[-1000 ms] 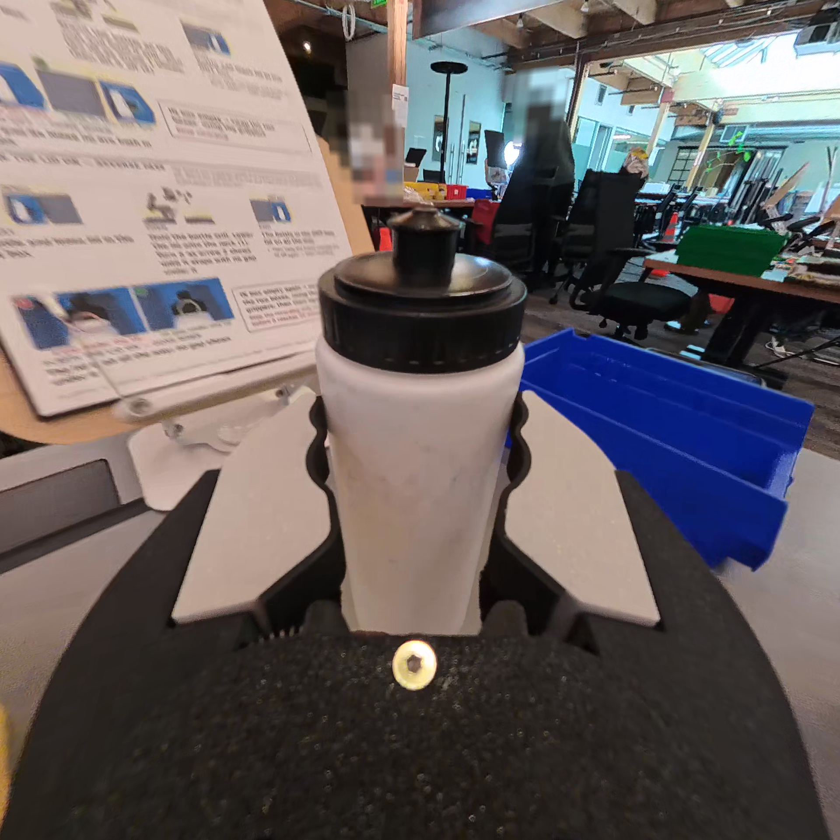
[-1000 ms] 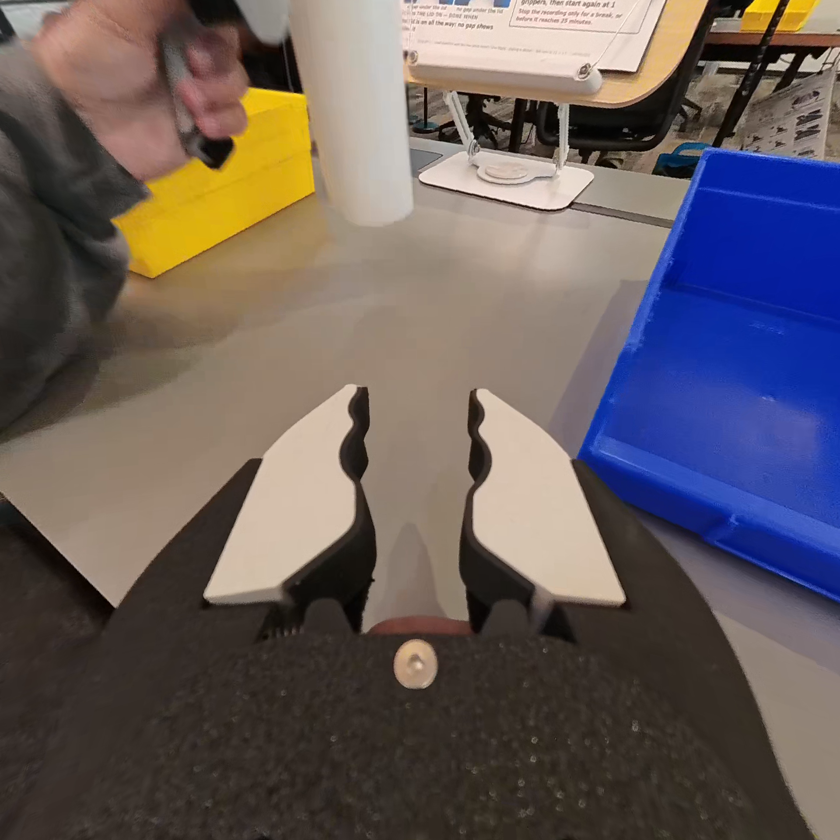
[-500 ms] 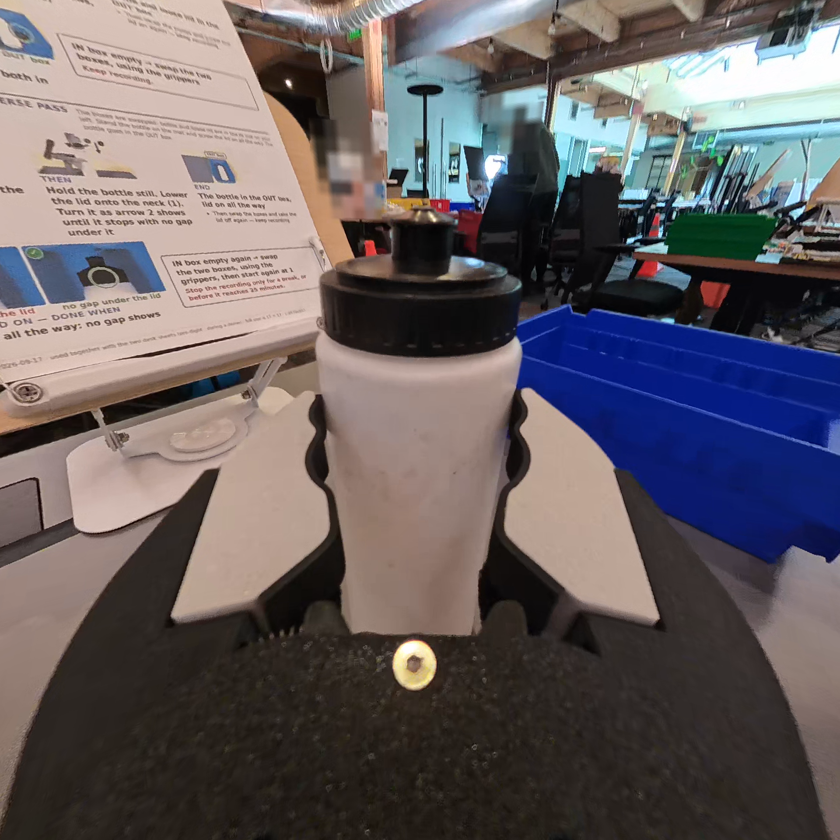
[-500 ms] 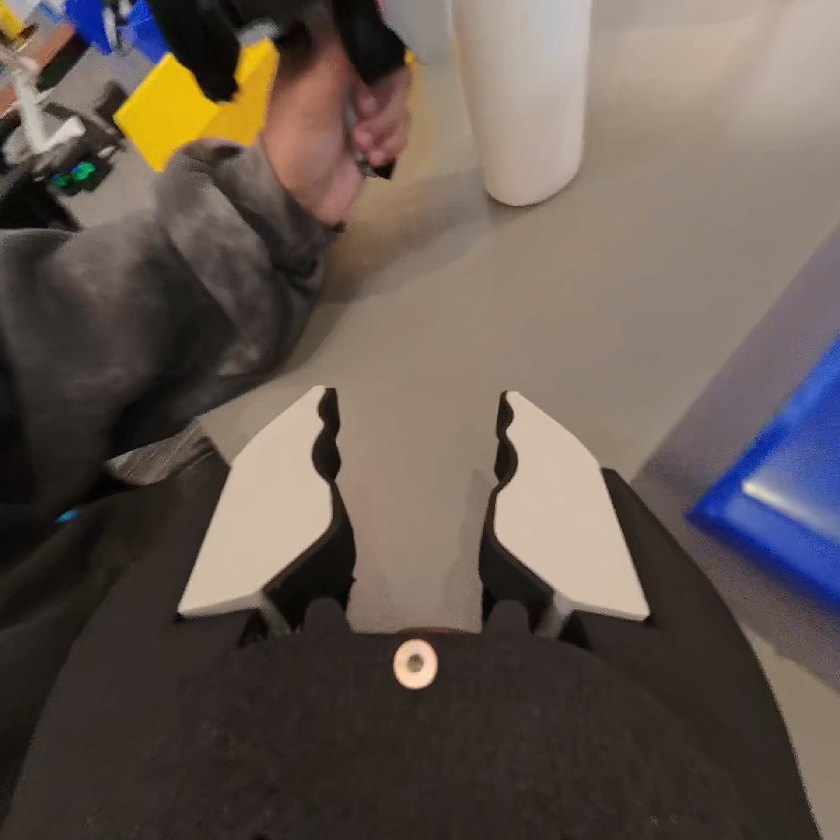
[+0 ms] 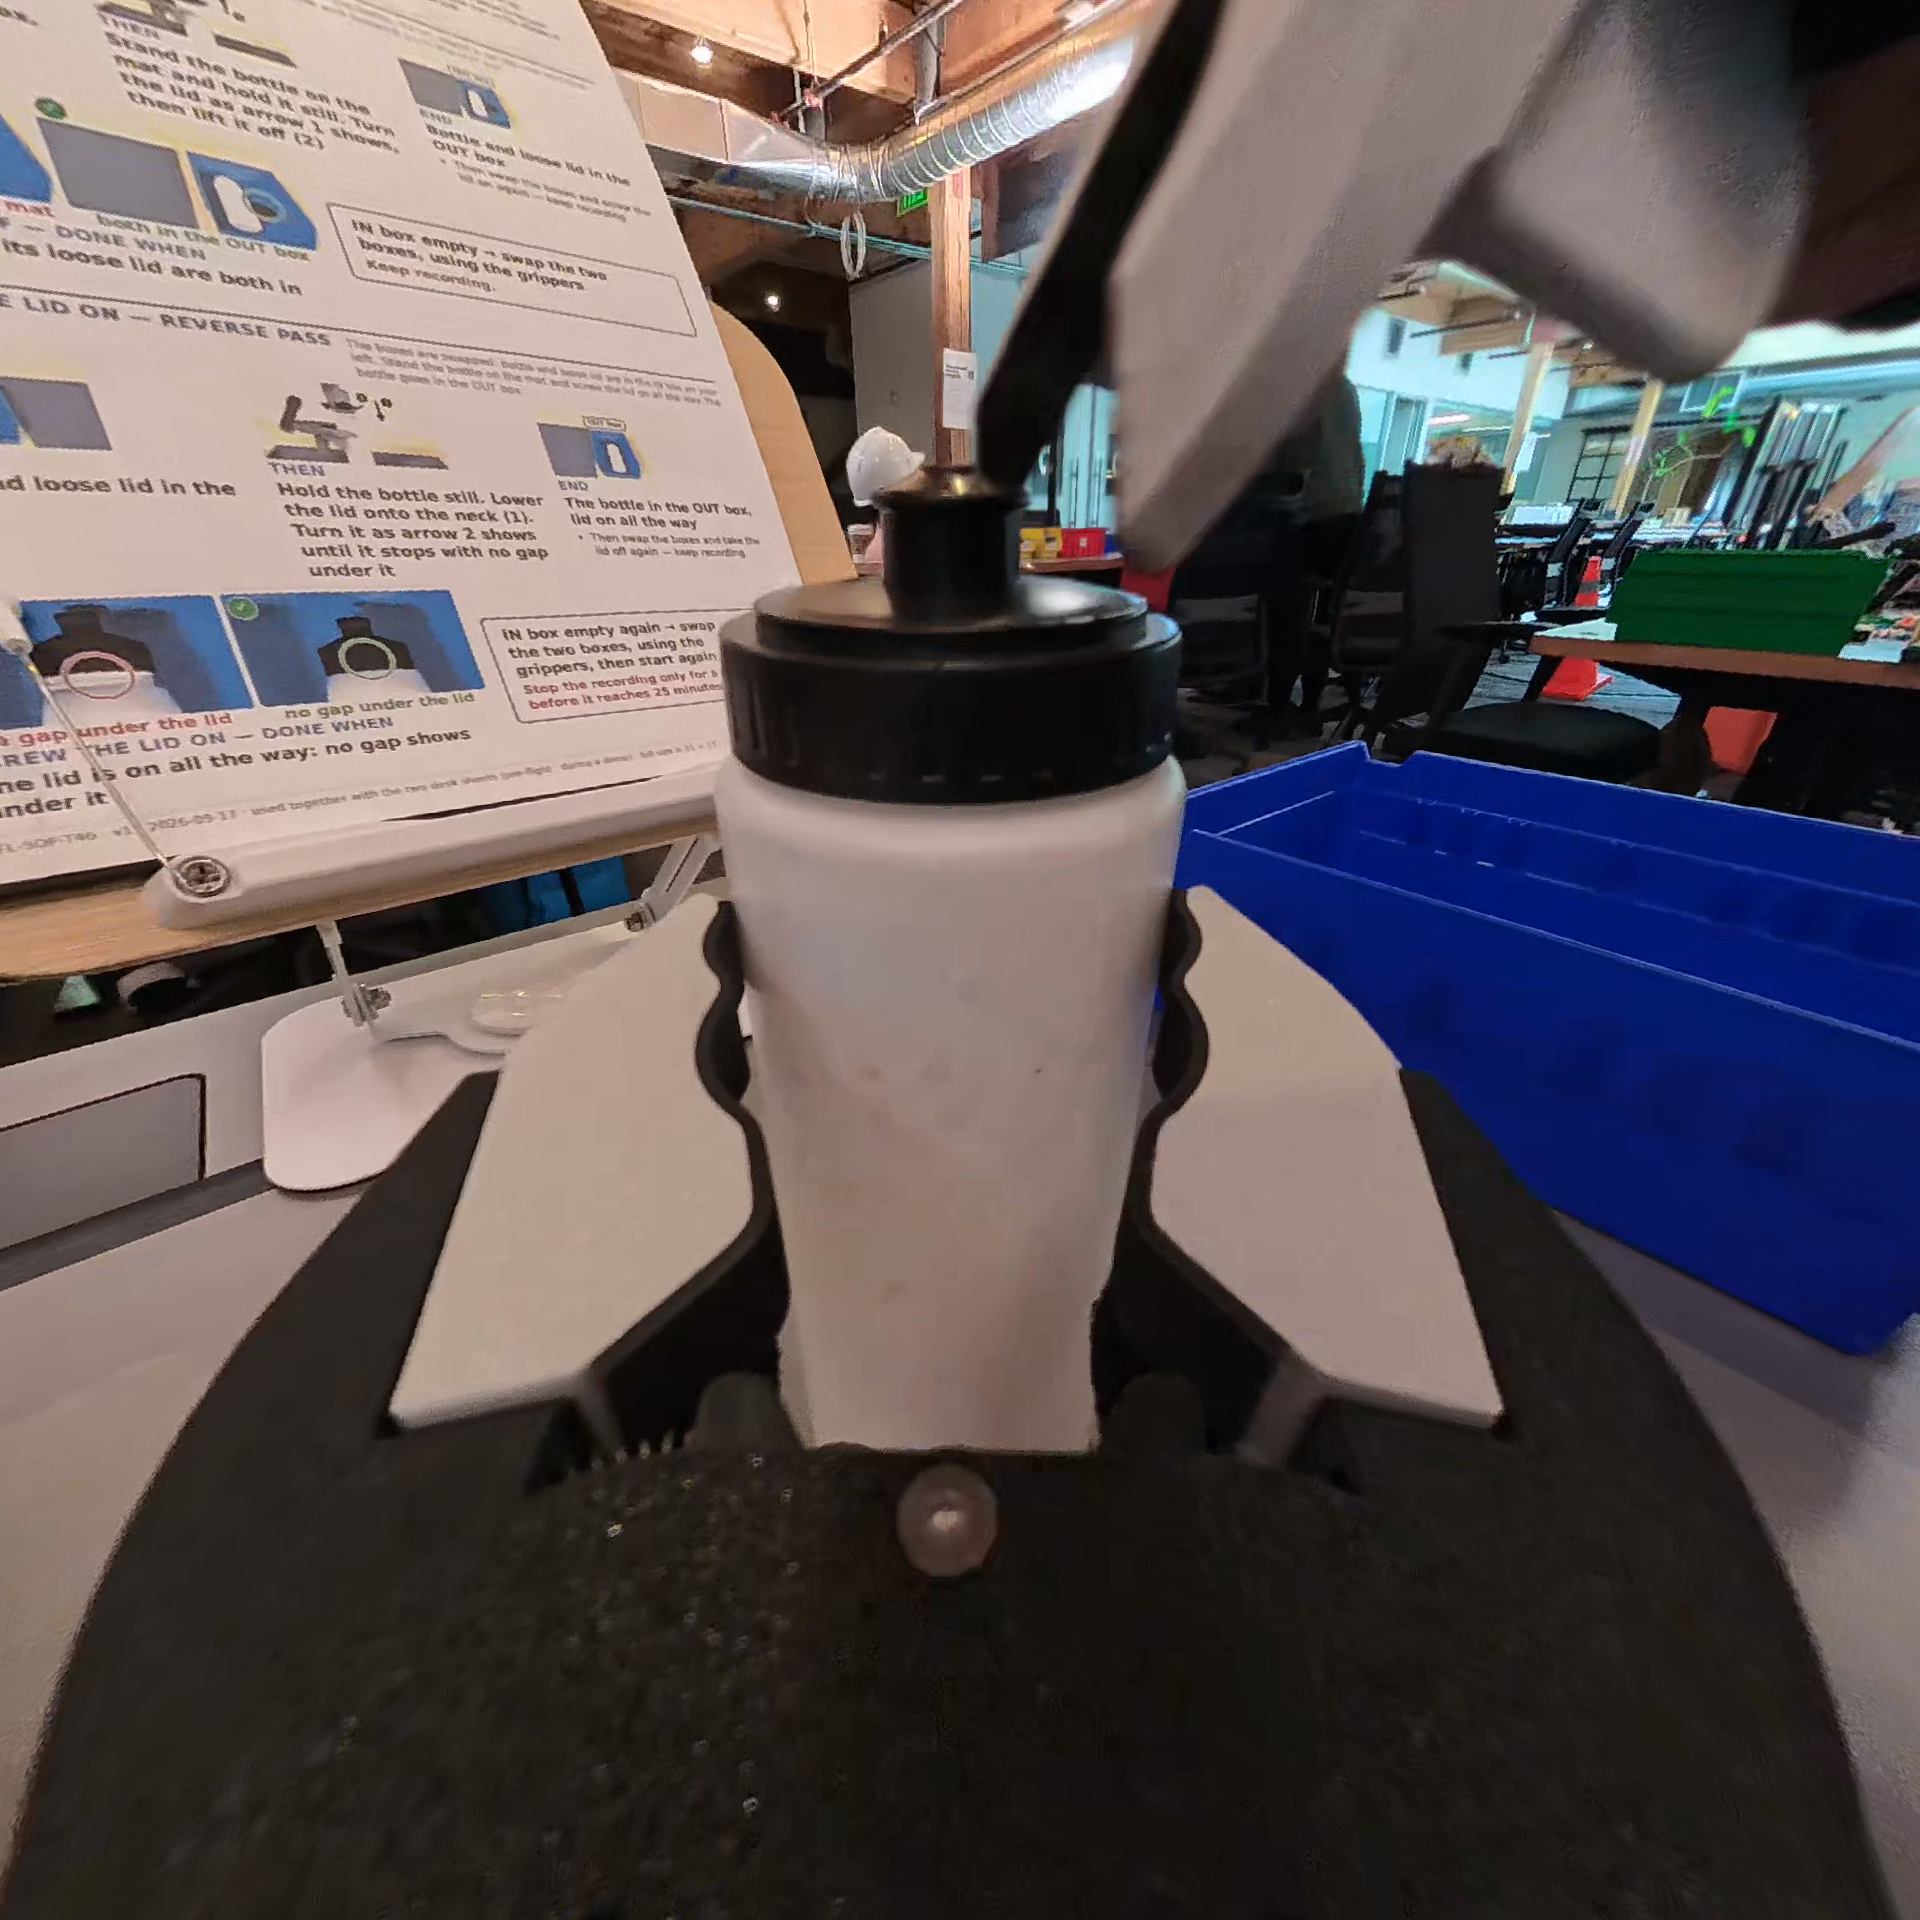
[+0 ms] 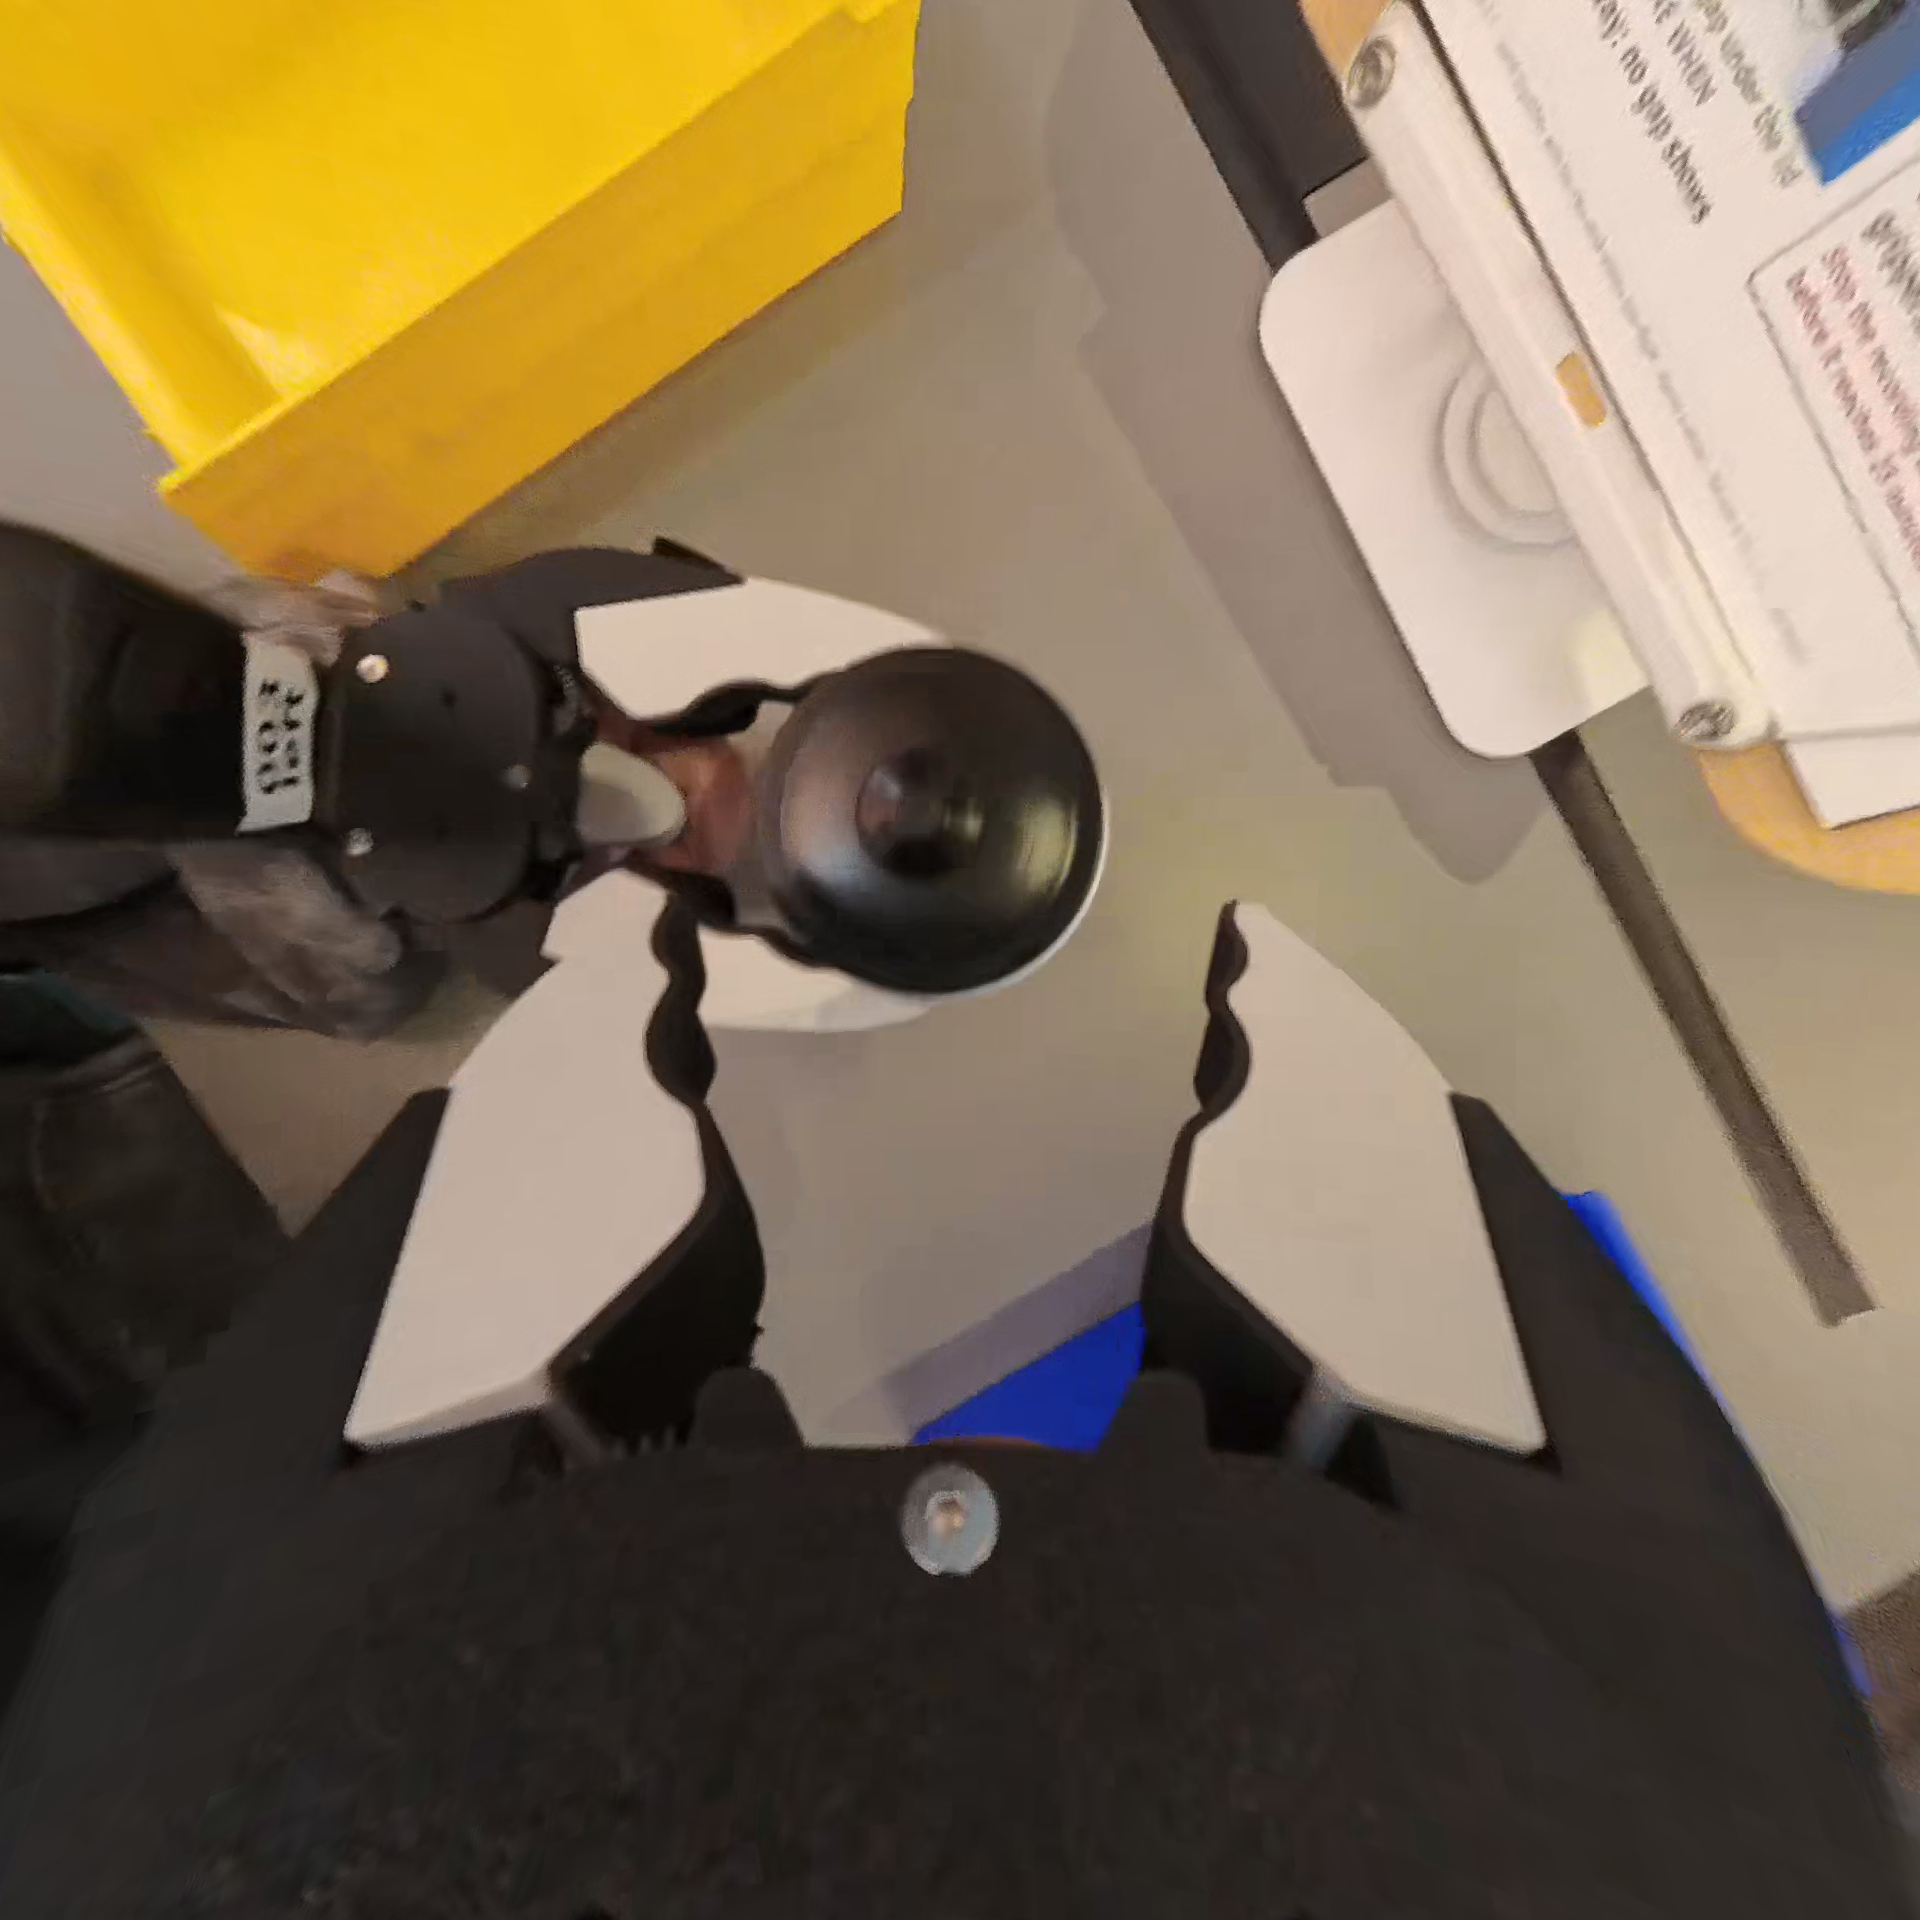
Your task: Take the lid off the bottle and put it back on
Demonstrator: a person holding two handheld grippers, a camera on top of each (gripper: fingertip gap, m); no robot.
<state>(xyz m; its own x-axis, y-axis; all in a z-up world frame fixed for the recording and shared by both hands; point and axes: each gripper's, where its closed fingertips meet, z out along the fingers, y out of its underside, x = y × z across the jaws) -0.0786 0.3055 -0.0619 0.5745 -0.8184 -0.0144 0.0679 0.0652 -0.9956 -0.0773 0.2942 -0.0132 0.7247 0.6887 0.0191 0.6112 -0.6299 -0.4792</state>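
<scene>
Left wrist view: left gripper [image 5: 951, 997] clamped on the white bottle [image 5: 945, 1039], upright. Matte, faintly scuffed plastic body, cylindrical, pinched between the wavy black rubber pads [image 5: 727, 1039] at mid-body. Black lid [image 5: 948, 707] is on the neck, ribbed skirt, domed top with a pull spout at 12 o'clock. One finger of the right gripper [image 5: 1247, 312] comes in from 1 o'clock, blurred, its black edge right at the spout tip; contact can't be confirmed. Blue plastic bin [image 5: 1558, 987] at 3 o'clock, near the bottle, its rim at about shoulder height. Instruction sheet on a wooden stand [image 5: 343, 468] at 10 o'clock, white base plate behind the left finger. Grey table [image 5: 125, 1351] bare at 8 o'clock.

Right wrist view: looking straight down. Right gripper [image 6: 951, 997] spread wide, nothing between its flat grey fingers. Lid [image 6: 925, 821] at 12 o'clock, just past the fingertips, slightly left of centre; the gap looks wider than the lid. Left gripper [image 6: 727, 810] reaches in from 9 o'clock, holding the bottle. Yellow bin [image 6: 436, 229] at 11 o'clock, stand base [image 6: 1434, 468] at 2 o'clock, both well apart from the bottle. Blue bin corner [image 6: 1039, 1392] at 6 o'clock. Open table [image 6: 1195, 779] right of the lid.
</scene>
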